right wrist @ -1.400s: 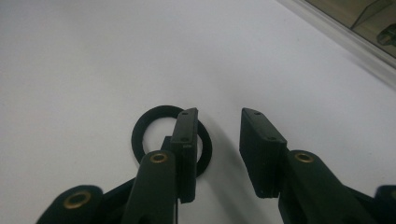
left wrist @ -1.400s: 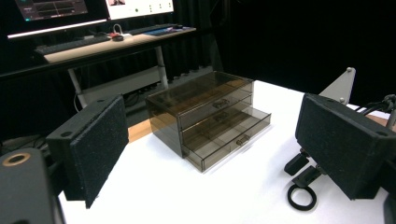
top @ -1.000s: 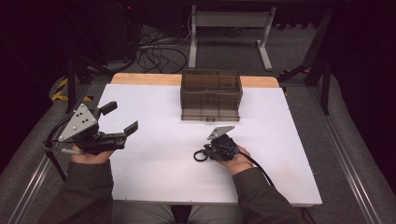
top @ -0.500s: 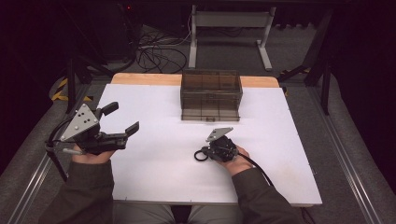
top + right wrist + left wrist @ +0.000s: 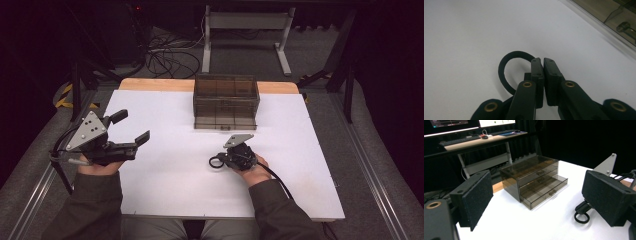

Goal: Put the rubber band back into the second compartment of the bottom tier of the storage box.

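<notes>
My right gripper [image 5: 543, 60] is clenched on the black ring [image 5: 510, 71] — I should lift it slowly toward the drawer box [image 5: 226, 101], keeping the grip firm.

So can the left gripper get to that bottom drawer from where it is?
Probably yes: the left gripper is open, bare white table lies between it and the drawer box, and the bottom drawer already sticks out.

Drawer box [image 5: 226, 102]: smoky clear plastic, glossy, small metal-looking pulls. Table [image 5: 175, 175]: white top, matt, smooth; wood strip along far edge. Ring [image 5: 510, 68]: black, matt, rubber-like. Left gripper [image 5: 537, 202] pads: black, rough grainy foam look; brass-coloured inserts. Right gripper [image 5: 542, 61] jaws: black matt plastic, ribbed faces, brass inserts. Plate [image 5: 88, 130] on left gripper: grey, dull metal look. Sleeves [image 5: 92, 210]: dark olive cloth.
</notes>
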`<state>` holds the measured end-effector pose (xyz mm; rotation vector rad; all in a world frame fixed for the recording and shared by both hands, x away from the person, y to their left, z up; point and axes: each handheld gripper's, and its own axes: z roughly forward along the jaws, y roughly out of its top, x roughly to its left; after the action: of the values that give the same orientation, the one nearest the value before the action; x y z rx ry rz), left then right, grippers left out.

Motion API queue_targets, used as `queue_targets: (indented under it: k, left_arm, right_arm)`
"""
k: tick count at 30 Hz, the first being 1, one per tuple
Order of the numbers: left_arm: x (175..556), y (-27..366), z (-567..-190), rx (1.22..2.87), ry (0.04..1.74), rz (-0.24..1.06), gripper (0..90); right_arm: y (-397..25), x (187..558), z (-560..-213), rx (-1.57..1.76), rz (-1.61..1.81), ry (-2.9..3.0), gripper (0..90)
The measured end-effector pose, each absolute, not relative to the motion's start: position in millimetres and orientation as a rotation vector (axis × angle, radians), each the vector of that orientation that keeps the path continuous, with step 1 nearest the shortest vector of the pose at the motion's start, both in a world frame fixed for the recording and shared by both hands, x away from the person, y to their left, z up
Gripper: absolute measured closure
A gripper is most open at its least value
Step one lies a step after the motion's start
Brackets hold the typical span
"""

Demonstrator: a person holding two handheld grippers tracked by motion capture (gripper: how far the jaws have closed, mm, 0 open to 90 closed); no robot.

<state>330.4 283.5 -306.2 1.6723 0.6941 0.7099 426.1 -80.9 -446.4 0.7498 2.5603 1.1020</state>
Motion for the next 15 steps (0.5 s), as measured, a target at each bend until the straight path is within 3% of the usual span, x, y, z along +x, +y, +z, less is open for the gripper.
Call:
queue_targets:
  k: [15]
  left_arm:
    - [329.6, 287.3, -304.9, 1.661, 0.698, 0.715, 10.7]
  right_arm:
    - [-83.2, 427.9, -439.1, 0.778, 1.145, 2.507, 87.8]
